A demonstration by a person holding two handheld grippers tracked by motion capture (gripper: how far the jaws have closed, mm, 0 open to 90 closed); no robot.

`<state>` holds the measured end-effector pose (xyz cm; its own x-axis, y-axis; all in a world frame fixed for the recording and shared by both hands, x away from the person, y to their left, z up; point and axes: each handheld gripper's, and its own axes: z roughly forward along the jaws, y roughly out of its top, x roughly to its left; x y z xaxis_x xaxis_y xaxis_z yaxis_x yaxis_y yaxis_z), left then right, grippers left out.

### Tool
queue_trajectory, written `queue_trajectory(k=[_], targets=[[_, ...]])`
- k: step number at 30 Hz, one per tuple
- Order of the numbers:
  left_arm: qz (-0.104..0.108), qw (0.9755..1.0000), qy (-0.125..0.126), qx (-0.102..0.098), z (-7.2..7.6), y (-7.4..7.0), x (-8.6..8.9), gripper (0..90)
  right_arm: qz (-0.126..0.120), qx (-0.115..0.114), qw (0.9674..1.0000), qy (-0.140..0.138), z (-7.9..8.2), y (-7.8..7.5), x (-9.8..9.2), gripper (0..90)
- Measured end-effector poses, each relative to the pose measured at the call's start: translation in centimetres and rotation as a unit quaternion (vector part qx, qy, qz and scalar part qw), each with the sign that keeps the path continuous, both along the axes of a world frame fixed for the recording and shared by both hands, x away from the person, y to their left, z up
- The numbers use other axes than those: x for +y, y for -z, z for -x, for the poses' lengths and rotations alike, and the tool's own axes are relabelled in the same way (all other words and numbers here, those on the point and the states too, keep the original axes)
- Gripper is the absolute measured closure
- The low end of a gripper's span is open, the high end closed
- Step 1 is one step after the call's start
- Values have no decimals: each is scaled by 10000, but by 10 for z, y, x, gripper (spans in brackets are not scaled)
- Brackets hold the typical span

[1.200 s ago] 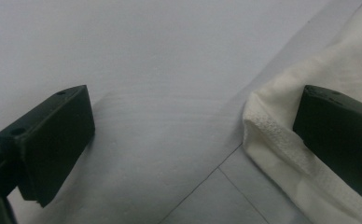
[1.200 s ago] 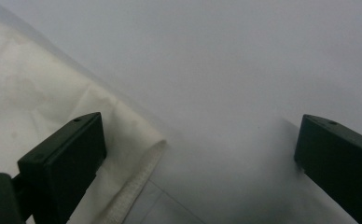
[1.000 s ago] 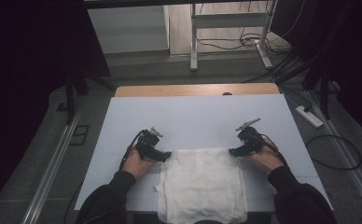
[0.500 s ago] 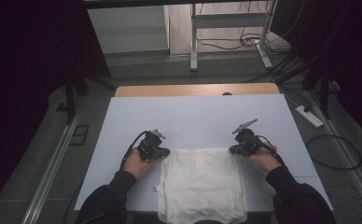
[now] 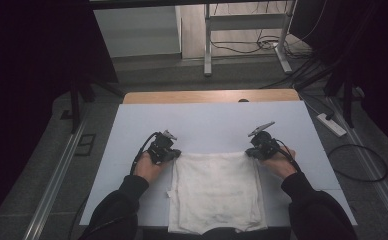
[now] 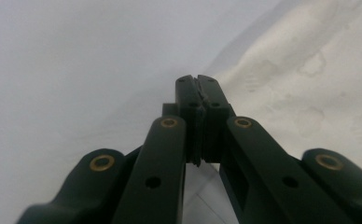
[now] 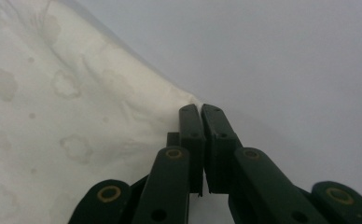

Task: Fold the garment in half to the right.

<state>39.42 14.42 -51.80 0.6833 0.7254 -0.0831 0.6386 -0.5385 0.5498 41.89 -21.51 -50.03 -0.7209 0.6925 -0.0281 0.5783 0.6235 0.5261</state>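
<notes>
A white, faintly stained cloth [image 5: 214, 190] lies flat on the pale table [image 5: 207, 120], its near edge at the table's front. My left gripper [image 5: 176, 154] is shut at the cloth's far left corner. In the left gripper view the jaws [image 6: 198, 81] meet at the edge of the cloth [image 6: 300, 70]. My right gripper [image 5: 248, 151] is shut at the far right corner. In the right gripper view the closed tips [image 7: 201, 109] pinch the corner of the cloth [image 7: 53, 116]. The far edge runs straight between the two grippers.
Bare tabletop stretches beyond the grippers to a wooden strip [image 5: 212, 96] at the far edge. Cables [image 5: 352, 160] and a power strip [image 5: 332, 125] lie on the floor to the right. A metal frame [image 5: 207, 45] stands behind the table.
Both grippers have shifted slightly away from the person, and the cloth's far edge has gone with them. The jaws stay shut.
</notes>
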Motion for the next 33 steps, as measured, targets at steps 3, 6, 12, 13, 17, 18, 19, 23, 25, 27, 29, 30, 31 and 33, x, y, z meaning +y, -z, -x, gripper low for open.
queue_trajectory(k=[3,6,12,13,17,18,19,23,25,27,29,30,31,33], targets=[[-55,9999,-50,-95,-6,0,-1,885,28,-91,9999,52,-7,0,2,871],[-80,9997,-115,-192,-13,0,-2,885,1,-158,9998,105,-14,0,3,871],[-162,9992,-160,-335,-26,2,-5,885,-86,-251,9994,240,-27,0,1,871],[-165,9992,-159,-318,-27,2,-5,884,-111,-244,9993,271,-28,0,1,871],[-158,9995,-129,-261,-29,7,-5,883,-105,-201,9993,283,-30,2,0,870],[-133,9995,-136,-245,-29,7,-5,883,-106,-202,9993,279,-30,3,1,870],[-127,9995,-132,-242,-29,7,-5,883,-105,-206,9993,282,-29,3,1,870],[-72,9996,-138,-225,-30,8,-4,883,-165,-219,9992,300,-28,2,1,854],[-44,9996,-155,-217,-30,8,-3,882,-187,-273,9990,300,-27,1,1,826],[-33,9997,-156,-210,-30,8,-3,882,-240,-294,9986,375,-25,-1,0,758],[-9,9997,-155,-196,-30,9,-2,882,-287,-300,9981,460,-24,-3,-2,687],[3,9997,-147,-194,-30,9,-2,882,-303,-312,9978,498,-23,-4,-3,651],[33,9997,-163,-186,-30,9,-2,881,-318,-315,9976,524,-22,-5,-3,615],[51,9997,-156,-175,-30,9,-1,881,-340,-301,9974,551,-20,-7,-5,528]])
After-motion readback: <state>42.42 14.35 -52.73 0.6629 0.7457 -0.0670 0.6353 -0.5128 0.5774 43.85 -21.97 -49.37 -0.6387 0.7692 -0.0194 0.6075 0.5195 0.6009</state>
